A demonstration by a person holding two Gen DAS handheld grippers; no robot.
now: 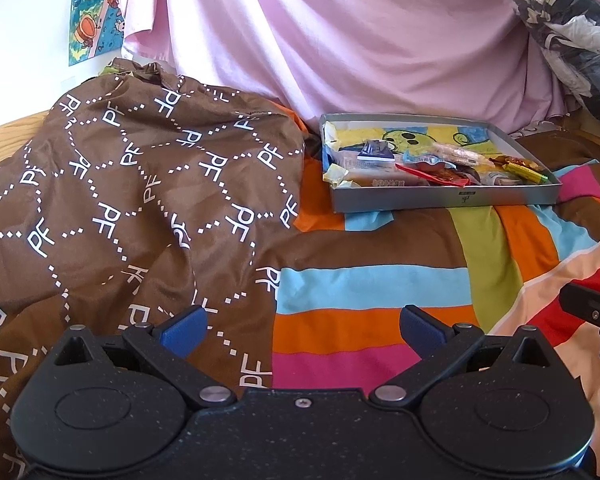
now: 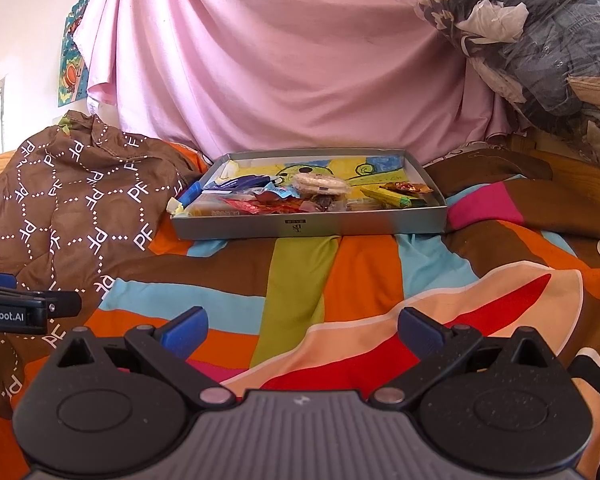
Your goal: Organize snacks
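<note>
Blue-padded left claw (image 1: 303,330) at the frame's bottom gapes empty over the striped bedspread (image 1: 364,288); the snack tray (image 1: 446,197) lies upper right, well apart. From the right wrist view, the right claw (image 2: 303,330), also spread empty, faces the tray (image 2: 308,227) squarely, long side across, looking nearer.

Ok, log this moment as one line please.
left hand-held gripper: open, empty | right hand-held gripper: open, empty | snacks: in tray on bedspread
</note>
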